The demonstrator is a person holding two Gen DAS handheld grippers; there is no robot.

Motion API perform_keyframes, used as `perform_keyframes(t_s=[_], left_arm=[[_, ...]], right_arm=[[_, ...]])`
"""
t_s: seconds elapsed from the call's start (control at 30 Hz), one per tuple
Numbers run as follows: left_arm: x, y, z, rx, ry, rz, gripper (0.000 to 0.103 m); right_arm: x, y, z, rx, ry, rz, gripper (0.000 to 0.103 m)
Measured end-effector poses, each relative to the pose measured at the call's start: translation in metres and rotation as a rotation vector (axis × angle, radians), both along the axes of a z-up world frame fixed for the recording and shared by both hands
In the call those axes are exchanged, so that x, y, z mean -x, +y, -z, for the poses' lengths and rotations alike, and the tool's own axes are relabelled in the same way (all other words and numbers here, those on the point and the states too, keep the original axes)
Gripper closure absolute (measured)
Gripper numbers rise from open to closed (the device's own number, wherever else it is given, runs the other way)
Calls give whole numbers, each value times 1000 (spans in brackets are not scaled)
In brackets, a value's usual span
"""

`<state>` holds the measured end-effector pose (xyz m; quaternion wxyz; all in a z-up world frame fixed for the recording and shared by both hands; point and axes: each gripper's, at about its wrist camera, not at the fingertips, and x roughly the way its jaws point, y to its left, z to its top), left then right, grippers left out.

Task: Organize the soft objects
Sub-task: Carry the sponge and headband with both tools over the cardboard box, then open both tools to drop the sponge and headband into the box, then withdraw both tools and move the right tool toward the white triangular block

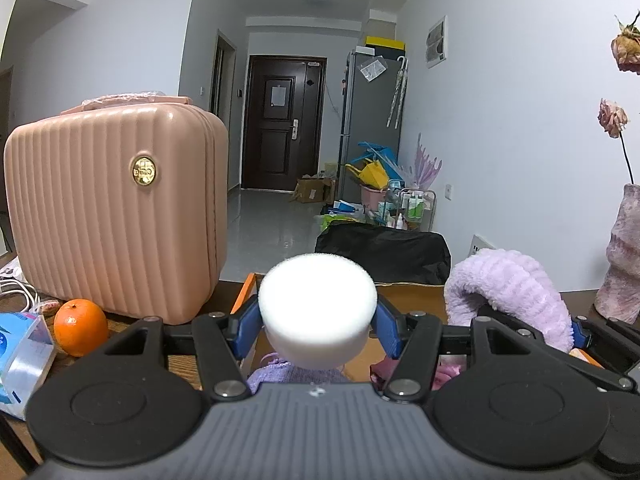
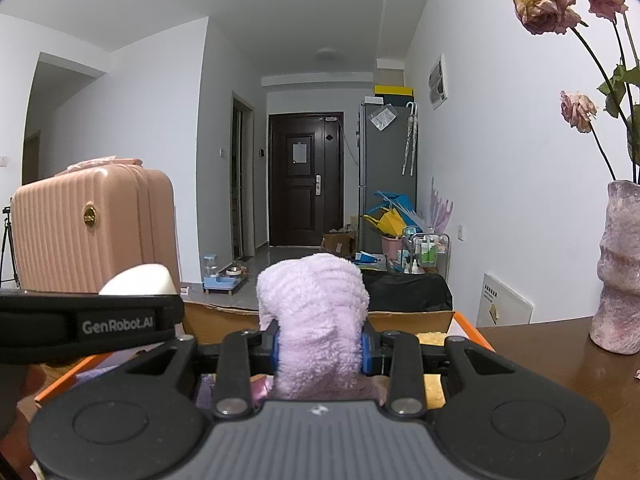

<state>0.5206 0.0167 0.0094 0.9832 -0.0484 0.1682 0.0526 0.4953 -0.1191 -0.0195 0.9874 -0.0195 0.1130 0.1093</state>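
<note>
Gripping one white sponge (image 1: 317, 308) in left tool (image 1: 317, 320), one lilac towel (image 2: 318, 320) in right tool (image 2: 319, 346)

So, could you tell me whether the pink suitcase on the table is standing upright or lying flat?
Upright. The pink suitcase stands on its base beside the orange, ribs running vertically and handle on top.

Two close wrist views, facing hallway, sharing pink suitcase (image 1: 116, 208)

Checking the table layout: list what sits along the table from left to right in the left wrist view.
Tissue pack → orange → pink suitcase → white sponge in the left gripper → lilac fluffy cloth → pink vase.
</note>
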Motion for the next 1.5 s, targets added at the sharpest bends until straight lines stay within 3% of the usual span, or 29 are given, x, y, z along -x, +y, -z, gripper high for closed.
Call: perform_keyframes(t_s=[0.23,0.33,0.47,0.53,0.73,0.8,1.0,1.5], left_arm=[[-6,-3,5,0,20,-1,43],[-7,-2,6,1,25,-3,42],[-7,0,6,7,22,-23,25],[-8,2,6,11,16,-39,21],[-8,12,5,38,17,-112,0],[-8,16,5,47,14,-137,0],[-10,19,5,51,22,-147,0],[-6,22,3,77,20,-140,0]], right_arm=[[-6,2,2,5,14,6,70],[-9,3,2,8,19,10,65],[-12,0,1,-9,32,16,58],[-13,-2,1,-17,36,22,53],[-14,-9,0,-45,31,66,17],[-13,-10,-1,-54,20,75,7],[-11,-9,-1,-46,1,90,0],[-3,-11,-5,-53,-27,88,0]])
